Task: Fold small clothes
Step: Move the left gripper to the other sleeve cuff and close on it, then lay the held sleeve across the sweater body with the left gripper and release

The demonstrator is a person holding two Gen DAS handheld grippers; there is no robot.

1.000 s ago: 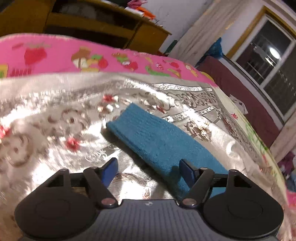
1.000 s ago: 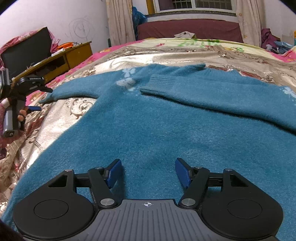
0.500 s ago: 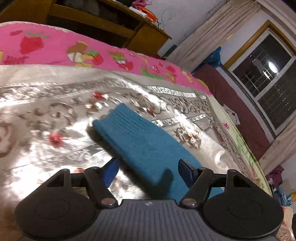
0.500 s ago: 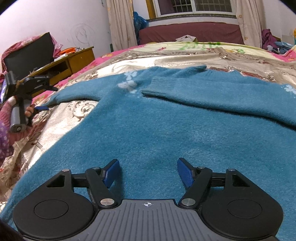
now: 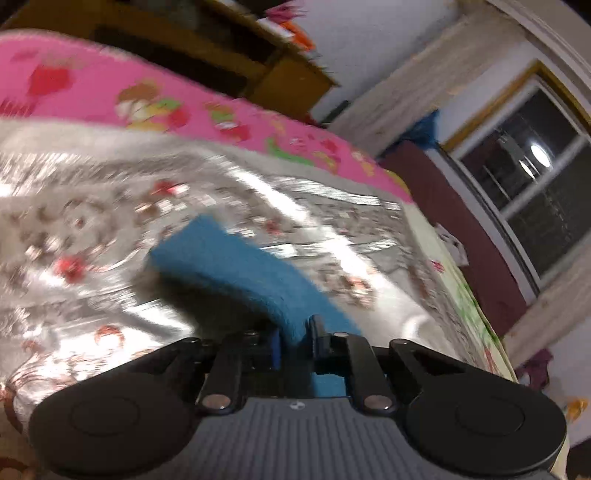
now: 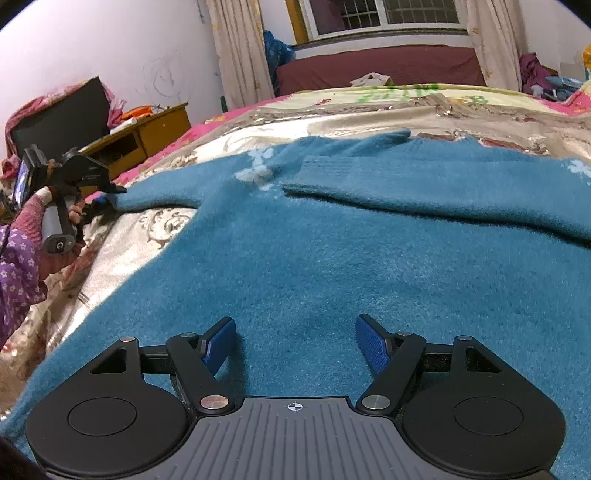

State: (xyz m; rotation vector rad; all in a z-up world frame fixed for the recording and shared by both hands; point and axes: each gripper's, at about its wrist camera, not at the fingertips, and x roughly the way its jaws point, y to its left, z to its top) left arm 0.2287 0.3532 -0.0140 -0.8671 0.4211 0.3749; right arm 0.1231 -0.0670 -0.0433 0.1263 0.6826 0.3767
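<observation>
Item one — blue sweater (image 6: 332, 258). It lies flat on the shiny gold bedspread (image 6: 122, 243), front up, filling most of what I see through the right camera. One sleeve (image 6: 424, 184) is folded across the chest, its ribbed cuff pointing toward the collar. The other sleeve (image 5: 236, 269) stretches out sideways from the body, off toward the bedspread's pink-bordered edge.

Item two — my left gripper (image 5: 295, 343). Its jaws have just been closing and now sit pressed together on the outstretched sleeve, a fold of blue knit bunched between the pads. The cuff end sticks out beyond the fingers and is raised a little off the bedspread, with a dark shadow under it. The left view is blurred, so I can't make out finer detail. From the right camera I see the same gripper (image 6: 101, 199) at the sleeve's tip, held in a hand (image 6: 70, 221) with a purple flowered sleeve behind it.

Item three — my right gripper (image 6: 295, 343). Jaws spread wide, nothing between the pads, low over the sweater's lower body; I cannot tell whether the fingertips touch the knit.

Item four — surroundings relative to the sweater. Pink cartoon blanket (image 5: 147, 103) beyond the bedspread on the outstretched-sleeve side; wooden cabinet (image 6: 147, 136) past that; window (image 6: 384, 14) and maroon couch (image 6: 380, 66) beyond the collar end.
</observation>
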